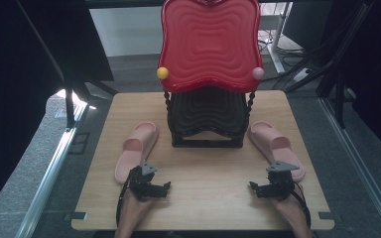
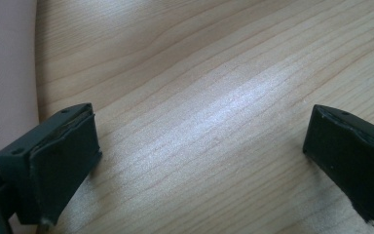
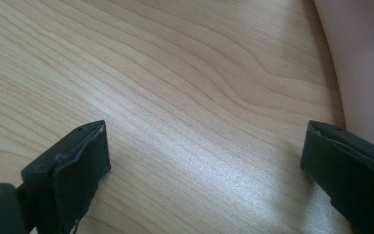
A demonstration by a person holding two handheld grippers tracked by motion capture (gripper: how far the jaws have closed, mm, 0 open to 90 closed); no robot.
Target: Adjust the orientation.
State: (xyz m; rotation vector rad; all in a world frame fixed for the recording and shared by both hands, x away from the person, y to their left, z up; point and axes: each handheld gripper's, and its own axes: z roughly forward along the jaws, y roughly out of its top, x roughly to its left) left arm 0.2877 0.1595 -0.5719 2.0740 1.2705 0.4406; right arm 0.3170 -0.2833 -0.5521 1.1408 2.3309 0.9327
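My left claw (image 2: 199, 146) gapes wide with nothing in it, low over the pale wood-grain surface (image 1: 208, 168); my right claw (image 3: 204, 161) is wide and bare too. Left pink rubber slipper (image 1: 136, 148) lies just beside the left claw, its edge along that claw view's left side. Right pink rubber slipper (image 1: 275, 148) sits just beside the right claw. Between the slippers stands a black tiered rack (image 1: 207, 119) with a red wavy plastic tray (image 1: 209, 42) on top.

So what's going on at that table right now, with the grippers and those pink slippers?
Left gripper open, empty. Right gripper open, empty. Left slipper and right slipper flat on the table, untouched. Rack stands between them; no obstruction.
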